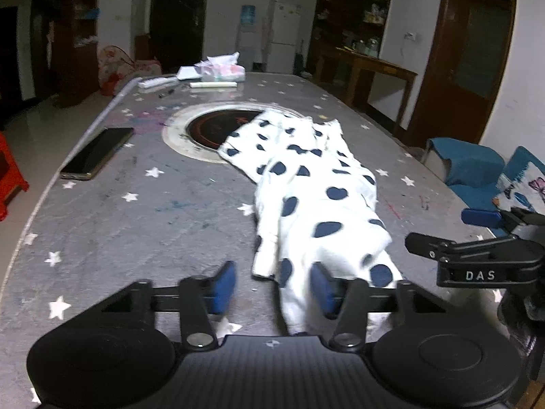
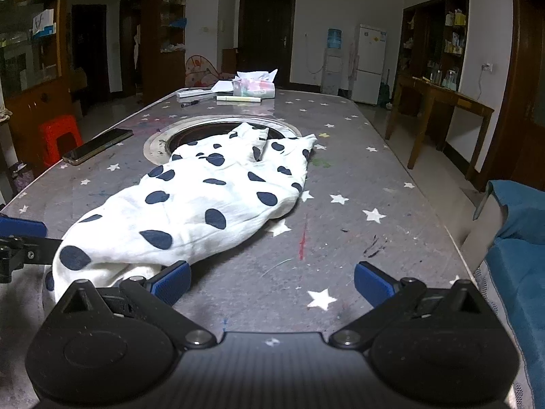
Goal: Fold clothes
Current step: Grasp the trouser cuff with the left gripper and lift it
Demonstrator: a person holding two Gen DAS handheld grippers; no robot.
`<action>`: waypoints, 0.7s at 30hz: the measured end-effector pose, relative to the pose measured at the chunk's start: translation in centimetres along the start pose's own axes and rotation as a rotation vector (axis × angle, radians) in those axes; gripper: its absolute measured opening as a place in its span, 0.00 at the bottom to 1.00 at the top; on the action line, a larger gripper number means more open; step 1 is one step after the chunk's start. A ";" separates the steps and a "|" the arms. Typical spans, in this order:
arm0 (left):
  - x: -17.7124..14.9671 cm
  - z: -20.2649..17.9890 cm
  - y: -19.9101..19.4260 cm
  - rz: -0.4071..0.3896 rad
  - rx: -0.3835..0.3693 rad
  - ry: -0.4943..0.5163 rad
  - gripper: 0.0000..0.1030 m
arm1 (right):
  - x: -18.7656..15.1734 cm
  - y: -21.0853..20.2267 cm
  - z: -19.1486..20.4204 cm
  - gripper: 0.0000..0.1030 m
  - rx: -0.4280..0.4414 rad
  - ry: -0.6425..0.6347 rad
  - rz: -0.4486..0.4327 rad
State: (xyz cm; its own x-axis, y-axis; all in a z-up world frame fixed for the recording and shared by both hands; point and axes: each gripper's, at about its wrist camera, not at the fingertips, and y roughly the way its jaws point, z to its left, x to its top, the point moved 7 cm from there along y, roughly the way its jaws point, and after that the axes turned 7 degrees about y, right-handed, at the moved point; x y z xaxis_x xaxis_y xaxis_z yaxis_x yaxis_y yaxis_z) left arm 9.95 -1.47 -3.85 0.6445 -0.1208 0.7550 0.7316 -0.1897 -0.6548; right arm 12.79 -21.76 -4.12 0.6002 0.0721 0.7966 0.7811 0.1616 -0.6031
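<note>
1. The spotted garment (image 2: 190, 204) lay in a long rumpled band down the middle of the star-print table (image 2: 374, 177), its far end draped over the round recessed burner (image 1: 218, 126) at my twelve o'clock. I judged it bunched lengthwise rather than squared off, so whether that was a half-made fold or a heap waiting to be spread, I could not tell.
2. My left gripper (image 1: 272, 286) sat low at the near hem, jaws parted about halfway. The right-hand pad (image 1: 323, 289) pressed against the cloth's edge at one o'clock; the left-hand pad (image 1: 224, 286) hovered over bare table. Nothing was pinched.
3. My right gripper (image 2: 272, 286) stood spread wide, empty. Its left-hand pad (image 2: 172, 284) nudged the hem at ten o'clock, the other pad (image 2: 373, 288) was clear over the table.
4. Both tools flanked the near end, likely because that hem was the handiest edge to take.
5. A phone (image 2: 98, 150) lay at ten o'clock, a tissue box (image 2: 253, 87) far off at twelve, both clear of the cloth.
</note>
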 end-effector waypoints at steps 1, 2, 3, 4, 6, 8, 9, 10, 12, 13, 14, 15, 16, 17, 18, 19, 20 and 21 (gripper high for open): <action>0.0 -0.1 0.1 0.003 -0.015 0.002 0.33 | 0.1 0.0 0.0 1.00 -0.001 -0.002 -0.001; -0.1 -0.3 0.2 0.005 -0.030 0.003 0.28 | 0.1 0.0 -0.1 1.00 -0.003 -0.003 -0.002; -0.1 -0.5 0.2 0.006 -0.042 0.004 0.23 | 0.2 0.0 -0.1 1.00 -0.004 -0.004 -0.003; -0.1 -0.6 0.2 0.006 -0.052 0.005 0.20 | 0.3 0.1 -0.2 1.00 -0.005 -0.006 -0.004; -0.1 -0.8 0.1 0.007 -0.074 0.001 0.13 | 0.4 0.1 -0.2 1.00 -0.007 -0.008 -0.005; -0.1 -1.0 0.0 0.006 -0.094 -0.005 0.12 | 0.5 0.1 -0.3 1.00 -0.010 -0.011 -0.007; -0.1 -1.1 0.0 0.006 -0.099 -0.005 0.12 | 0.6 0.1 -0.4 1.00 -0.011 -0.012 -0.008; -0.1 -1.1 -0.1 0.005 -0.100 -0.005 0.12 | 0.7 0.1 -0.4 1.00 -0.013 -0.012 -0.010; -0.1 -1.1 -0.1 0.006 -0.100 -0.008 0.12 | 0.8 0.0 -0.5 1.00 -0.014 -0.016 -0.012; -0.1 -1.0 0.0 0.009 -0.097 -0.012 0.12 | 0.9 0.0 -0.5 1.00 -0.014 -0.018 -0.013; -0.1 -1.0 0.0 0.011 -0.095 -0.016 0.13 | 1.0 0.0 -0.5 1.00 -0.014 -0.019 -0.014; -0.2 -0.9 0.0 0.014 -0.091 -0.020 0.14 | 1.1 0.0 -0.5 1.00 -0.014 -0.021 -0.014; -0.2 -0.8 0.0 0.017 -0.087 -0.026 0.15 | 1.2 0.0 -0.6 1.00 -0.014 -0.023 -0.015; -0.2 -0.8 0.0 0.020 -0.085 -0.031 0.17 | 1.2 -0.1 -0.6 0.99 -0.012 -0.024 -0.015; -0.2 -0.8 0.1 0.023 -0.084 -0.035 0.17 | 1.3 -0.1 -0.6 0.99 -0.010 -0.024 -0.015; -0.3 -0.7 0.1 0.028 -0.083 -0.038 0.18 | 1.3 -0.1 -0.6 0.99 -0.009 -0.026 -0.014; -0.3 -0.6 0.2 0.032 -0.080 -0.044 0.19 | 1.3 -0.1 -0.6 0.99 -0.008 -0.028 -0.015; -0.2 -0.5 0.3 0.033 -0.078 -0.053 0.19 | 1.4 -0.1 -0.6 0.99 -0.008 -0.030 -0.015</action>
State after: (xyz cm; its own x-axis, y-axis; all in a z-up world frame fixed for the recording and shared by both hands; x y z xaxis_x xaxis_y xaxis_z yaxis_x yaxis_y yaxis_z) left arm 9.93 -1.99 -4.23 0.6806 -0.0772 0.7286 0.6912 -0.2623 -0.6734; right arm 13.62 -22.30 -2.95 0.5834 0.0992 0.8061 0.7911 0.1551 -0.5916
